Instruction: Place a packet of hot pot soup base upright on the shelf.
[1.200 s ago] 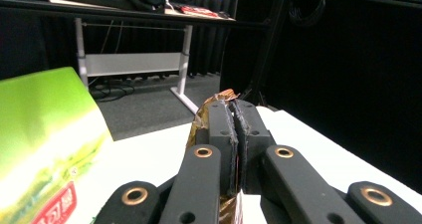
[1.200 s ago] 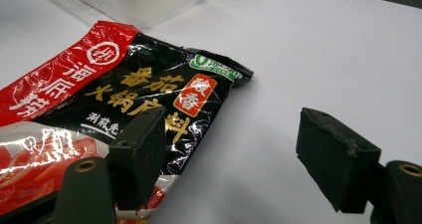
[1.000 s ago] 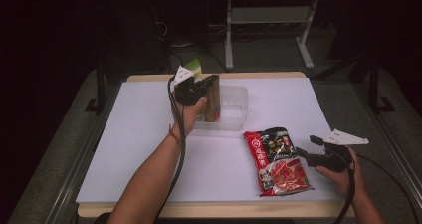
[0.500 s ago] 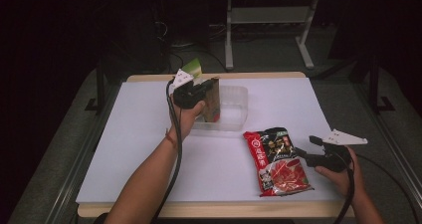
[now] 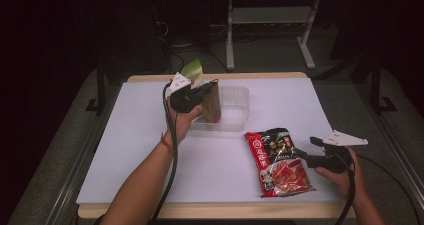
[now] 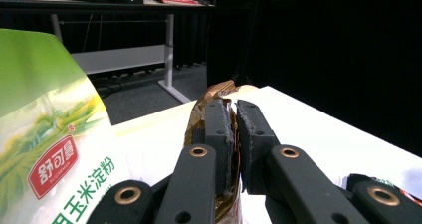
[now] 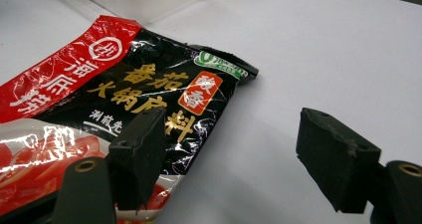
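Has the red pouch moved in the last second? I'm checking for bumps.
No. The red pouch lies at the same spot near the table's front edge, right of the tub.

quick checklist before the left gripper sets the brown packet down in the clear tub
1. Left gripper clamped on the brown packet: ok, the jaws pinch its top edge in the left gripper view.
2. Packet over the clear tub: ok, it hangs upright at the tub's left end.
3. Space in the tub: ok, its right part looks bare.
4. Green-and-white bag out of the way: cannot tell, it stands close beside the gripper.
5. Right gripper clear of the tub: ok, open at the red-and-black sauce packet.
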A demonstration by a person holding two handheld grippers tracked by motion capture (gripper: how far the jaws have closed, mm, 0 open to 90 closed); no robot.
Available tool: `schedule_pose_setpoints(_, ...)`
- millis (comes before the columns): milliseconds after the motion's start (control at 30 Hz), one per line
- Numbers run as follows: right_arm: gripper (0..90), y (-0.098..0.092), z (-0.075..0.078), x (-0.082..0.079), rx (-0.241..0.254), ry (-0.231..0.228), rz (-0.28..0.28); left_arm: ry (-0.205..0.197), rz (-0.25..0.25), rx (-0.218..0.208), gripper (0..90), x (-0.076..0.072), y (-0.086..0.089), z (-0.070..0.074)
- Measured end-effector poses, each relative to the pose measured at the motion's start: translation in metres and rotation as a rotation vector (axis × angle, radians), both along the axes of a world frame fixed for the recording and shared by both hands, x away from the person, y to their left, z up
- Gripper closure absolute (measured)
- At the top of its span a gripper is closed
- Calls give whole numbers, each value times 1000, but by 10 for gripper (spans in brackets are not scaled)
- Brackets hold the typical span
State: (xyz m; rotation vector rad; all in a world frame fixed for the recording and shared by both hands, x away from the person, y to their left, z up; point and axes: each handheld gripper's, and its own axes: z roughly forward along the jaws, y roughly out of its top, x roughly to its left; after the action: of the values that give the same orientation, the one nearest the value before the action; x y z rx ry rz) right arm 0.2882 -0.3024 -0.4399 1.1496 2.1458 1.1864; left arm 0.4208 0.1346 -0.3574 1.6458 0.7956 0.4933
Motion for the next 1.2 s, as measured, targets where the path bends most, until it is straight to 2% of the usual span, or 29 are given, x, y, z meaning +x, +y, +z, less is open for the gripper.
schedule_pose_setpoints(267, 271, 0, 0, 0, -3, 3, 2, -17, -11, 41, 769, -3, 1, 3)
schedule_pose_setpoints(433, 271, 1, -1, 0, -5, 6, 4, -23, -26, 48, 727, -6, 4, 3)
schedule_pose_setpoints(767, 270, 2, -2, 0, -12, 10, 10, -32, -44, 81, 717, -8, 8, 7)
schedule_pose_setpoints(1200, 272, 2, -2, 0, -14, 10, 13, -42, -72, 96, 675, -13, 11, 8)
